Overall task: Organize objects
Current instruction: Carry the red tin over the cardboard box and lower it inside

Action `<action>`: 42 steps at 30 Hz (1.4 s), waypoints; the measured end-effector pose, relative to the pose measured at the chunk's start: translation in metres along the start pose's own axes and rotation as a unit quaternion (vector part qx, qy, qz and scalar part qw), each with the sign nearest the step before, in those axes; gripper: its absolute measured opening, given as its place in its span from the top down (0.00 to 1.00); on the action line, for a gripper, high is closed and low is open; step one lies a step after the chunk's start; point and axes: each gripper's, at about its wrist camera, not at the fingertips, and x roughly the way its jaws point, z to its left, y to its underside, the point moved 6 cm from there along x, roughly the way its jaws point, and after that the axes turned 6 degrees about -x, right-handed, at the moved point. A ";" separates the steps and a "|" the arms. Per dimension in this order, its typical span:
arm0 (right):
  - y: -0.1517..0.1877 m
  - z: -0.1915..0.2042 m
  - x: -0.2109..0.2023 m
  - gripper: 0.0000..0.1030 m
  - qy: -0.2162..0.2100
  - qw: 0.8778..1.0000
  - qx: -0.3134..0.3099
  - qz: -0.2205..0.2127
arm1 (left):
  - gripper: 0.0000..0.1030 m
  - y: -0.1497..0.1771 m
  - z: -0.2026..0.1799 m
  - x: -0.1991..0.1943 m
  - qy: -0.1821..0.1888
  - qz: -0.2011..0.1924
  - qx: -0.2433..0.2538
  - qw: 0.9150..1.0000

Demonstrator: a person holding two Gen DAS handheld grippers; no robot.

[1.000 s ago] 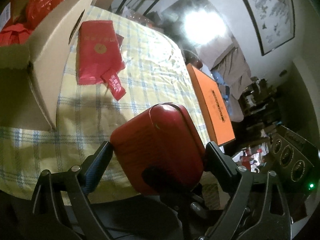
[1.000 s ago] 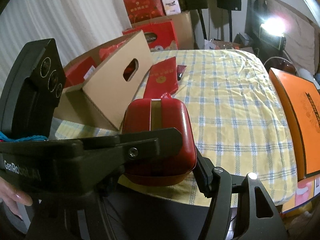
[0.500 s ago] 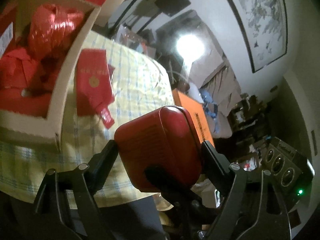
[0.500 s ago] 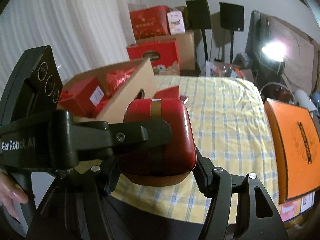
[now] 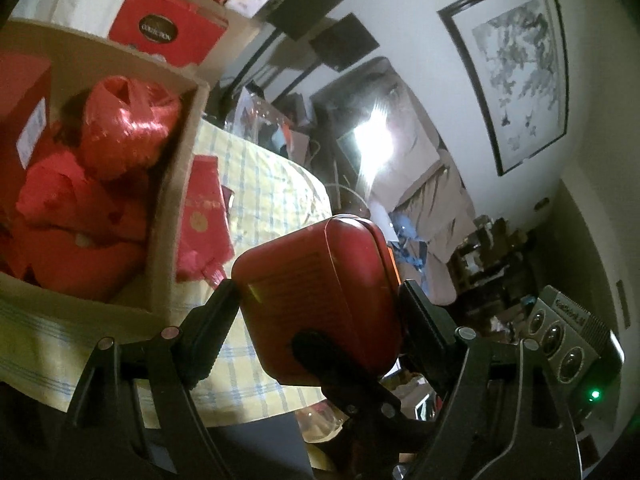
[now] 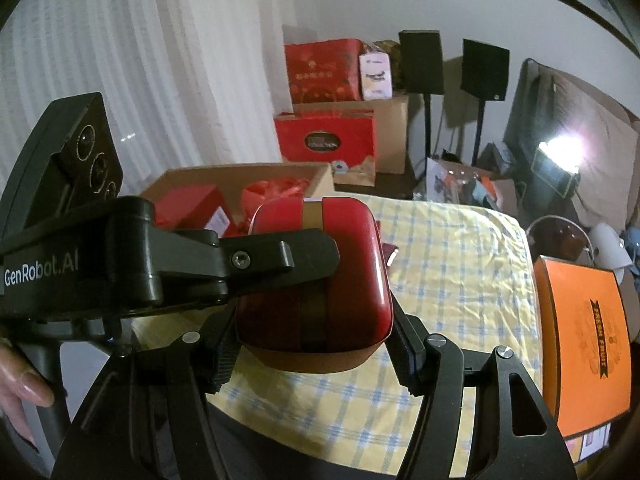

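Left gripper [image 5: 320, 312], in its own wrist view, has its two black fingers pressed against opposite sides of a glossy red rounded tin with a tan band [image 5: 320, 300], so it is closed on the tin and carries it in the air above the near edge of the table covered with a yellow-and-blue checked cloth [image 5: 256, 184]. Just left of the tin stands an open brown cardboard box [image 5: 168, 216] on the table's left side, already packed with crinkled red foil parcels [image 5: 128, 120]; flat red envelopes [image 5: 204, 224] lie on the cloth beside the box wall. In the right wrist view, the right gripper [image 6: 316, 344] also has its fingers against the tin's [image 6: 316, 276] lower flanks, clamped on it too, while the left tool's black arm crosses the tin's front. A flat orange cardboard box [image 6: 580, 344] lies along the table's right edge, well apart from the tin. The tin is probably headed for the cardboard box [image 6: 240, 172]. The smooth, curved lacquer gives the pads little purchase, so if one gripper lets go unevenly the tin could twist and slip onto the table edge. The box looks crowded, and lowering the tin onto the foil parcels might leave it tilted or crush them.
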 end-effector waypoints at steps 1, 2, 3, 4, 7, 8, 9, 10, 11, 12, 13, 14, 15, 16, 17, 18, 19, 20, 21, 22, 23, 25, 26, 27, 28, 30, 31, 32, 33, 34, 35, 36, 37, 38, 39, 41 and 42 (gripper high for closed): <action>-0.002 0.003 0.001 0.37 -0.002 1.000 -0.001 0.001 | 0.23 -0.002 0.001 -0.002 -0.002 -0.001 -0.001 1.000; -0.003 0.005 0.001 0.37 -0.005 1.000 -0.001 0.002 | 0.23 -0.004 0.002 -0.004 -0.006 -0.002 -0.002 1.000; -0.005 0.008 0.003 0.37 -0.009 1.000 0.000 0.003 | 0.23 -0.005 0.003 -0.006 -0.009 -0.003 -0.001 1.000; -0.006 0.010 0.003 0.37 -0.013 1.000 0.000 0.003 | 0.23 -0.007 0.004 -0.008 -0.011 -0.004 0.000 1.000; -0.011 0.016 0.006 0.37 -0.018 1.000 -0.002 0.003 | 0.23 -0.011 0.007 -0.015 -0.014 -0.009 -0.002 1.000; -0.013 0.018 0.007 0.37 -0.019 1.000 -0.004 0.003 | 0.23 -0.012 0.009 -0.018 -0.014 -0.011 -0.003 1.000; -0.016 0.022 0.009 0.37 -0.021 1.000 -0.006 0.003 | 0.23 -0.014 0.012 -0.020 -0.013 -0.015 -0.005 1.000; -0.019 0.025 0.010 0.37 -0.022 1.000 -0.009 0.003 | 0.23 -0.016 0.014 -0.022 -0.013 -0.018 -0.006 1.000; -0.021 0.027 0.012 0.37 -0.023 1.000 -0.011 0.003 | 0.23 -0.019 0.016 -0.024 -0.013 -0.021 -0.008 1.000; -0.024 0.031 0.015 0.37 -0.025 1.000 -0.015 0.004 | 0.23 -0.022 0.019 -0.027 -0.013 -0.024 -0.011 1.000; -0.027 0.034 0.017 0.37 -0.027 0.999 -0.017 0.005 | 0.23 -0.025 0.023 -0.029 -0.012 -0.027 -0.013 0.999; -0.030 0.037 0.019 0.37 -0.029 0.999 -0.020 0.006 | 0.23 -0.028 0.025 -0.031 -0.012 -0.030 -0.015 0.999; -0.034 0.041 0.023 0.37 -0.032 0.999 -0.024 0.006 | 0.23 -0.032 0.029 -0.035 -0.013 -0.034 -0.017 0.999; -0.036 0.045 0.026 0.37 -0.035 0.999 -0.026 0.007 | 0.23 -0.034 0.032 -0.038 -0.015 -0.037 -0.019 0.999; -0.038 0.047 0.029 0.37 -0.036 0.999 -0.027 0.008 | 0.23 -0.038 0.036 -0.040 -0.017 -0.041 -0.021 0.999; -0.041 0.051 0.034 0.37 -0.041 0.999 -0.029 0.009 | 0.23 -0.041 0.041 -0.043 -0.019 -0.043 -0.023 0.999; -0.043 0.054 0.038 0.37 -0.044 0.999 -0.030 0.011 | 0.23 -0.043 0.045 -0.045 -0.021 -0.045 -0.025 0.998; -0.044 0.055 0.041 0.37 -0.047 0.998 -0.030 0.012 | 0.23 -0.045 0.049 -0.048 -0.023 -0.046 -0.026 0.998; -0.046 0.058 0.045 0.37 -0.050 0.998 -0.031 0.015 | 0.23 -0.048 0.053 -0.049 -0.026 -0.047 -0.028 0.998; -0.048 0.061 0.050 0.37 -0.054 0.998 -0.031 0.018 | 0.24 -0.050 0.056 -0.051 -0.027 -0.048 -0.030 0.998; -0.050 0.063 0.054 0.37 -0.057 0.998 -0.032 0.021 | 0.24 -0.054 0.061 -0.052 -0.029 -0.048 -0.033 0.998; -0.053 0.068 0.064 0.37 -0.060 0.997 -0.032 0.026 | 0.24 -0.058 0.067 -0.053 -0.030 -0.049 -0.035 0.998; -0.054 0.070 0.067 0.37 -0.061 0.997 -0.033 0.027 | 0.24 -0.061 0.071 -0.053 -0.031 -0.049 -0.037 0.998; -0.054 0.072 0.072 0.37 -0.063 0.997 -0.034 0.030 | 0.24 -0.062 0.075 -0.053 -0.032 -0.048 -0.040 0.997; -0.055 0.074 0.077 0.37 -0.065 0.997 -0.033 0.033 | 0.24 -0.064 0.080 -0.053 -0.033 -0.047 -0.043 0.997; -0.054 0.076 0.087 0.37 -0.068 0.996 -0.032 0.041 | 0.24 -0.067 0.090 -0.052 -0.035 -0.043 -0.048 0.997; -0.054 0.078 0.090 0.37 -0.068 0.996 -0.032 0.044 | 0.24 -0.068 0.093 -0.051 -0.036 -0.042 -0.051 0.997; -0.053 0.078 0.092 0.37 -0.069 0.996 -0.032 0.047 | 0.24 -0.069 0.098 -0.049 -0.036 -0.039 -0.054 0.997; -0.053 0.079 0.095 0.37 -0.069 0.996 -0.032 0.050 | 0.24 -0.069 0.101 -0.048 -0.036 -0.038 -0.056 0.997; -0.052 0.079 0.100 0.37 -0.070 0.996 -0.033 0.054 | 0.24 -0.070 0.104 -0.047 -0.036 -0.036 -0.058 0.997; -0.052 0.080 0.102 0.37 -0.070 0.995 -0.033 0.056 | 0.24 -0.071 0.107 -0.045 -0.036 -0.034 -0.061 0.997; -0.051 0.080 0.106 0.37 -0.070 0.995 -0.033 0.059 | 0.24 -0.072 0.110 -0.043 -0.037 -0.032 -0.062 0.997; -0.051 0.080 0.111 0.37 -0.071 0.995 -0.031 0.064 | 0.24 -0.073 0.113 -0.041 -0.037 -0.029 -0.063 0.997; -0.051 0.079 0.114 0.37 -0.071 0.995 -0.030 0.066 | 0.24 -0.074 0.116 -0.039 -0.038 -0.026 -0.064 0.997; -0.050 0.078 0.118 0.37 -0.070 0.995 -0.029 0.071 | 0.25 -0.076 0.120 -0.037 -0.042 -0.024 -0.065 0.997; -0.048 0.078 0.124 0.37 -0.067 0.994 -0.031 0.077 | 0.25 -0.077 0.125 -0.036 -0.050 -0.024 -0.061 0.997; -0.047 0.078 0.127 0.37 -0.064 0.994 -0.031 0.080 | 0.25 -0.078 0.127 -0.037 -0.056 -0.028 -0.058 0.996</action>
